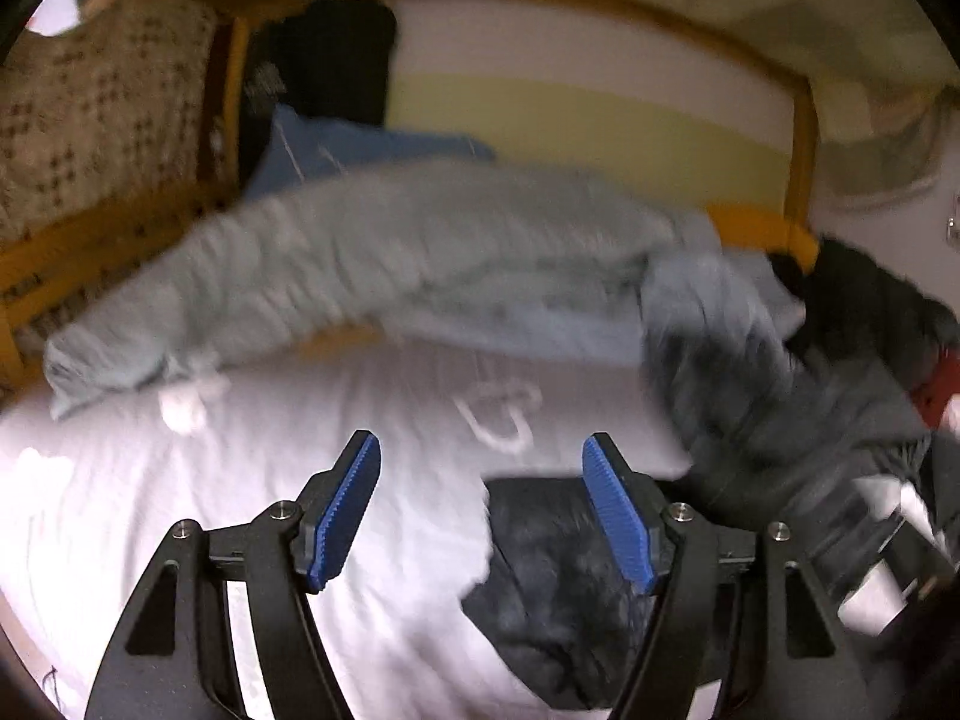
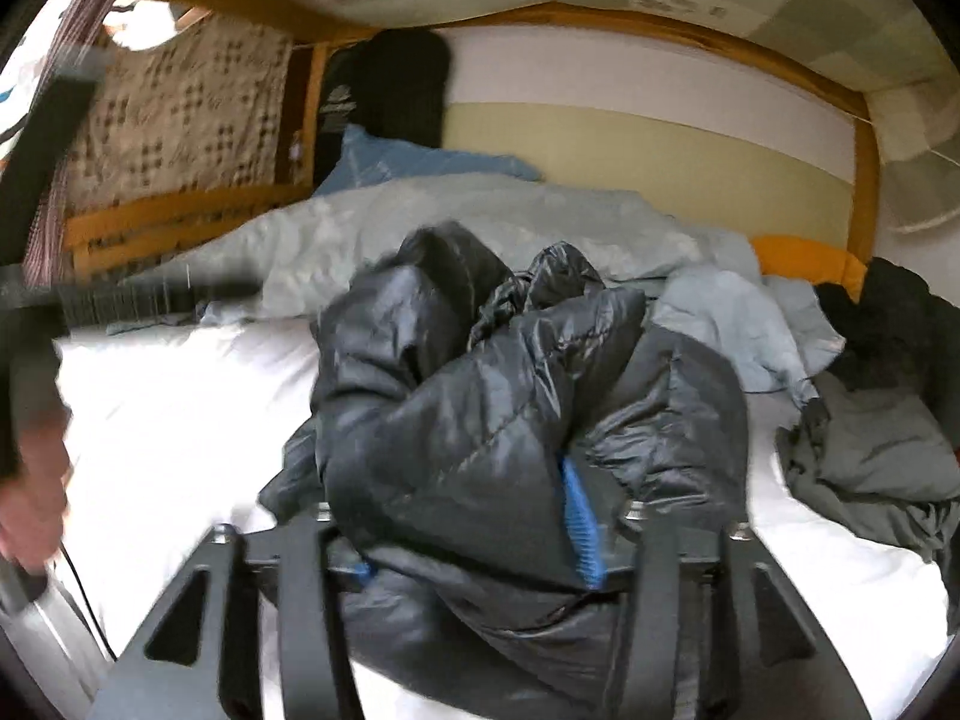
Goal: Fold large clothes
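Above the white bed point(image 1: 180, 510), left tongs point(image 1: 482, 504) gape empty; right tongs point(image 2: 468, 531) parted, black jacket point(image 2: 480, 408) between

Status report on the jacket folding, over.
Left gripper open, holding nothing, over white sheet. Black puffer jacket bunched between right gripper's fingers; grip unclear. Grey clothes piled alongside.

A black quilted puffer jacket point(image 2: 480, 408) is lying crumpled in a glossy heap on the white bed point(image 2: 180, 420), bunching toward the bed's near edge.
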Demonstrator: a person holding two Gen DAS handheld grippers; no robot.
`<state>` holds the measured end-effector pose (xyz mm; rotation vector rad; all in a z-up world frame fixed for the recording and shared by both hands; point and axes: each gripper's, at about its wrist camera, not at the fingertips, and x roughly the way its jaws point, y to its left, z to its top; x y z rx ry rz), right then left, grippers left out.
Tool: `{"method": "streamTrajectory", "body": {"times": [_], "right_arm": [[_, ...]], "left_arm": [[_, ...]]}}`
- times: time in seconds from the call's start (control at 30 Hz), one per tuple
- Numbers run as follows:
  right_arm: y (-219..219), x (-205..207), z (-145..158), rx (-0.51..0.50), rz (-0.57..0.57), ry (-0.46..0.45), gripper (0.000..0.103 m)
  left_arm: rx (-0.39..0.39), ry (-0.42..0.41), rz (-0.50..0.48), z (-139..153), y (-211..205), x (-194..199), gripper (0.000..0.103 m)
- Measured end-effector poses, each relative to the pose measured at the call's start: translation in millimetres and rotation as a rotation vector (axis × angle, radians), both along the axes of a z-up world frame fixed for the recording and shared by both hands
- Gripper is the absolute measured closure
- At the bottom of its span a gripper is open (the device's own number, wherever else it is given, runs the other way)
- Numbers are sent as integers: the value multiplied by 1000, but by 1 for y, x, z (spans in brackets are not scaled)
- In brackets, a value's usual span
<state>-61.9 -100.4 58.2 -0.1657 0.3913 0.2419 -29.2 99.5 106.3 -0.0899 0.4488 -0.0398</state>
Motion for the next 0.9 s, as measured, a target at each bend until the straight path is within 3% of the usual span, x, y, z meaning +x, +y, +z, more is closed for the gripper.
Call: {"method": "streamTrajectory", "body": {"times": [0.03, 0.17, 0.4, 0.57, 0.77, 0.9], "right_arm": [[5, -2, -3, 6, 14, 7, 33], [20, 2, -16, 81, 78, 86, 28], [6, -2, -14, 197, 157, 132, 20], [-22, -18, 5, 214, 79, 104, 20], [-63, -31, 35, 100, 3, -19, 20], [-98, -22, 40, 102, -122, -1, 20]], "left_arm": [[-1, -18, 9, 4, 4, -3, 34], [4, -86, 93, 14, 18, -13, 34], [-33, -71, 48, 15, 24, -11, 34], [-8, -94, 46, 11, 11, -15, 32], [-4, -115, -70, 7, -11, -18, 30], [-8, -123, -122, 2, -33, -14, 23]]}}
